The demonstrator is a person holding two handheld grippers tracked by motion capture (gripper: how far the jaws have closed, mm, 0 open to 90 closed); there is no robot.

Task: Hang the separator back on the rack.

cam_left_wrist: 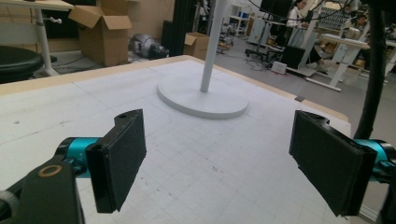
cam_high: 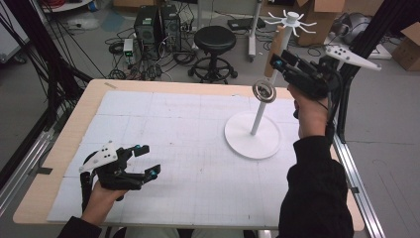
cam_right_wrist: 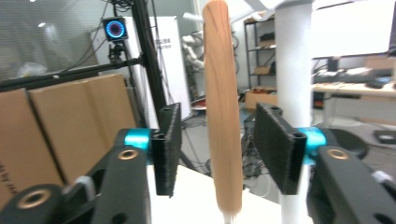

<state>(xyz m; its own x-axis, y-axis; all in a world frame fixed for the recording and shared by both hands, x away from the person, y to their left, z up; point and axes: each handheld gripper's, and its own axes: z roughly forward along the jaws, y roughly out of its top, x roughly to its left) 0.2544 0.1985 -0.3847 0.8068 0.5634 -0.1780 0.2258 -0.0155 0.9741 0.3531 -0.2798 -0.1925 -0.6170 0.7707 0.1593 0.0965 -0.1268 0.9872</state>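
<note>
From above, the right gripper (cam_high: 278,60) is raised beside the top of the white stand (cam_high: 258,115), at a hanging wooden piece (cam_high: 274,52). A metal ring (cam_high: 264,91) hangs lower on the pole. The right gripper view makes clear what that angle hides: the wooden piece (cam_right_wrist: 223,112) stands between the two pads (cam_right_wrist: 169,148) with a gap on each side, jaws apart, touching nothing. The left gripper (cam_high: 147,161) rests low over the white mat (cam_high: 198,163), its jaws wide apart and empty; its own view shows the stand's round base (cam_left_wrist: 202,96) well ahead. A black stool (cam_high: 214,39) stands behind the table.

Black stool (cam_high: 214,40), 2 computer towers (cam_high: 157,27), cardboard boxes (cam_high: 324,14), floor cables (cam_high: 181,57)
</note>
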